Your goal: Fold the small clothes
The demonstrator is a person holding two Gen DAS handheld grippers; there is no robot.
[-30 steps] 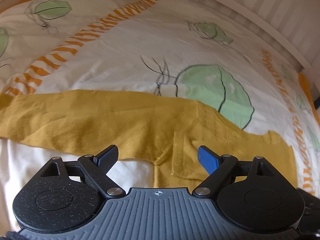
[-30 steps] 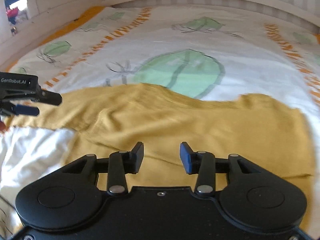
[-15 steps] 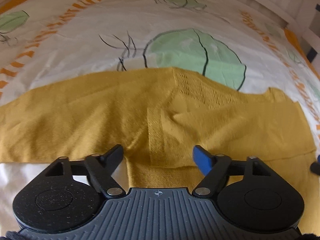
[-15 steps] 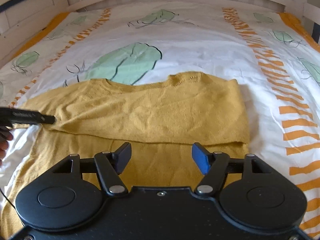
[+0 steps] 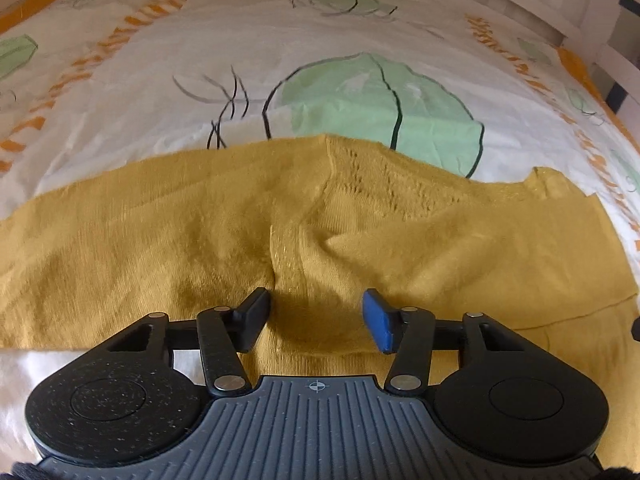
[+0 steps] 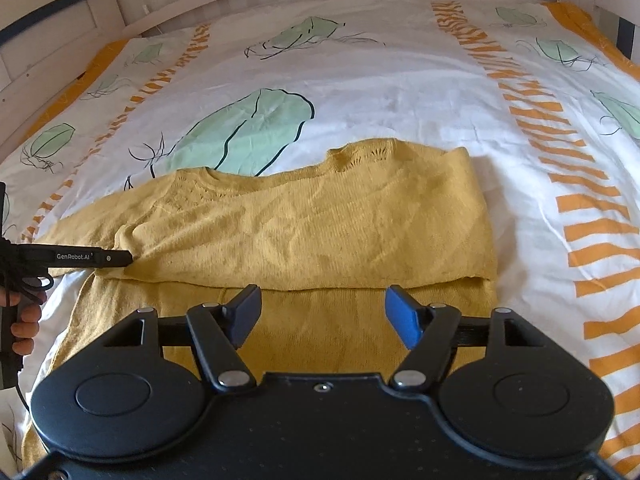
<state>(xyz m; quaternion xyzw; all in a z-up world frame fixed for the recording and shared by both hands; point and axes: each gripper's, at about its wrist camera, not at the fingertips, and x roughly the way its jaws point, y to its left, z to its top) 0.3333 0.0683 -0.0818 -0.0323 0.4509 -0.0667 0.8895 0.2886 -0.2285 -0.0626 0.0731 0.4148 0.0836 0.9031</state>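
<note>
Right wrist: folded mustard sweater (image 6: 320, 224) on bedspread (image 6: 400, 80)

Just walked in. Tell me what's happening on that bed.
A person with a gripper in each hand is folding a mustard yellow sweater on a leaf-print bedspread. One side is already folded across the body. The left gripper has just been closing, its jaws straddling a raised ridge of knit. The right gripper hangs open above the lower part, holding nothing.
</note>
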